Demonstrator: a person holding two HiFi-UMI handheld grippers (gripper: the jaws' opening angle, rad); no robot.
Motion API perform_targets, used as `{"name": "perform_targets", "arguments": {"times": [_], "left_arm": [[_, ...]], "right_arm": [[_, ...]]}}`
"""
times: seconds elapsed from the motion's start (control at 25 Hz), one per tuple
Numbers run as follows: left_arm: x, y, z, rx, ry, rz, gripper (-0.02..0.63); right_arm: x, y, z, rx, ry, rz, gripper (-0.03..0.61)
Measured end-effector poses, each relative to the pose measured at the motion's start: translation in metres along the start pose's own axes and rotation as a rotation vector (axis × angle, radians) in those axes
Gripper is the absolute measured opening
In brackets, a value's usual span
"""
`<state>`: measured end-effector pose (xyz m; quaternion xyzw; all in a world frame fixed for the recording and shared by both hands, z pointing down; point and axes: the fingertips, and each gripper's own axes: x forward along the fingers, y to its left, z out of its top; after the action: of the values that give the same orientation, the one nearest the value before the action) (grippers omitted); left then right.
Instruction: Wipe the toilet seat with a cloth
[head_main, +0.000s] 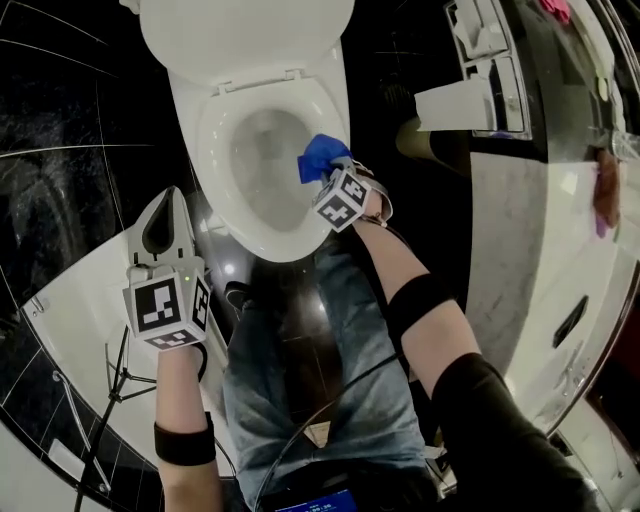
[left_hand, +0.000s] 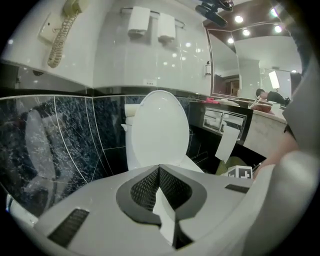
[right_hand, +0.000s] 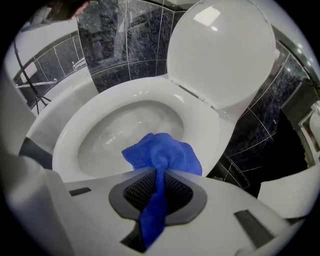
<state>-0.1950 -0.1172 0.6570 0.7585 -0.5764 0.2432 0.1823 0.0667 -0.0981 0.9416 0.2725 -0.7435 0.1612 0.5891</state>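
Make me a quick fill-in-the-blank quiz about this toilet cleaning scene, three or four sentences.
The right tool is shut on a crumpled ____ microfibre cloth.
The white plastic toilet lid is ____, not down.
The jaws of the left tool are ____.
In the head view, the cloth sits at the ____ side of the white oval toilet seat.
Missing words: blue; raised; shut; right.

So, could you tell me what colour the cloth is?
The cloth is blue, clearest in the right gripper view.
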Motion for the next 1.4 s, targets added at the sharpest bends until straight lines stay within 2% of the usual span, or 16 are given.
{"name": "perform_targets", "arguments": {"times": [0.32, 0.56, 0.68, 0.92, 1.2, 1.28, 1.4], "left_arm": [[-0.028, -0.001, -0.006, -0.007, -0.002, -0.017, 0.001], [-0.045, 0.010, -0.013, -0.014, -0.013, -0.011, 0.001], [-0.055, 0.020, -0.019, -0.021, -0.008, -0.002, 0.001], [-0.071, 0.039, -0.033, -0.046, -0.017, 0.028, 0.001], [-0.081, 0.049, -0.036, -0.061, 0.001, 0.044, 0.001], [-0.082, 0.050, -0.034, -0.064, 0.006, 0.045, 0.001], [-0.078, 0.050, -0.029, -0.065, 0.001, 0.044, 0.001]], "right_arm": [[-0.020, 0.090, -0.027, 0.131, 0.007, 0.083, 0.071], [-0.028, 0.164, -0.016, 0.206, -0.007, 0.141, 0.071], [-0.030, 0.188, -0.009, 0.295, -0.018, 0.146, 0.069], [-0.040, 0.204, 0.008, 0.354, -0.054, 0.131, 0.069], [-0.040, 0.210, 0.008, 0.358, -0.035, 0.178, 0.069], [-0.042, 0.205, 0.010, 0.370, -0.032, 0.186, 0.069], [-0.054, 0.177, 0.029, 0.408, -0.096, 0.140, 0.069]]}}
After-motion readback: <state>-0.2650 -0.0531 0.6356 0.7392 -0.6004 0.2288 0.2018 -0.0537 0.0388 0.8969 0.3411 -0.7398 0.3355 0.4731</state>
